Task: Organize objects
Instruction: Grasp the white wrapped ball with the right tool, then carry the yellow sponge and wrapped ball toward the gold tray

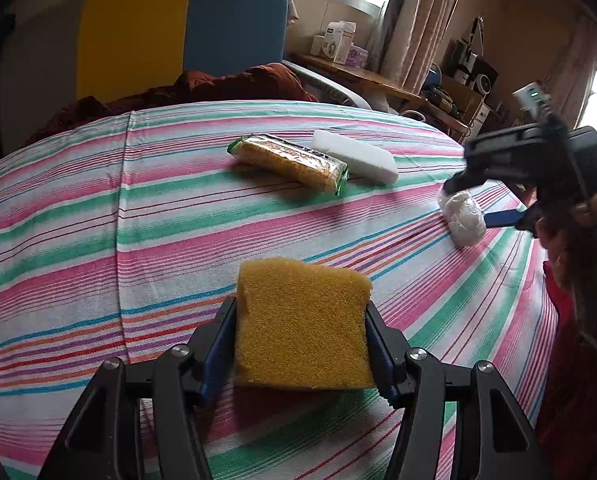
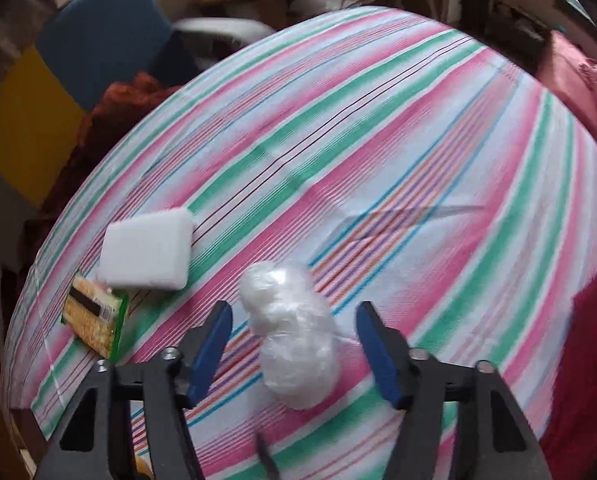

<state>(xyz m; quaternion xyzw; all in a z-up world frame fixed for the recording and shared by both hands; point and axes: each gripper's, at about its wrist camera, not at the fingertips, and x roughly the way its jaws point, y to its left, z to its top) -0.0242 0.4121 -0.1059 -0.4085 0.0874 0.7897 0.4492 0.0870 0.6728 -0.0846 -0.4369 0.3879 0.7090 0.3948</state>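
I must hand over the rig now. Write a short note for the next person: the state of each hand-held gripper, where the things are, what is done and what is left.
Left hand-held gripper: shut on the yellow sponge, held above the striped cloth.
Right hand-held gripper: open, jaws on either side of the plastic-wrapped bundle, not gripping it; the bundle lies on the cloth.
Snack packet and white foam block lie side by side at the far part of the cloth.
Done: those two look grouped.
Left, probably: set the sponge down beside them, then close on the bundle and bring it over.
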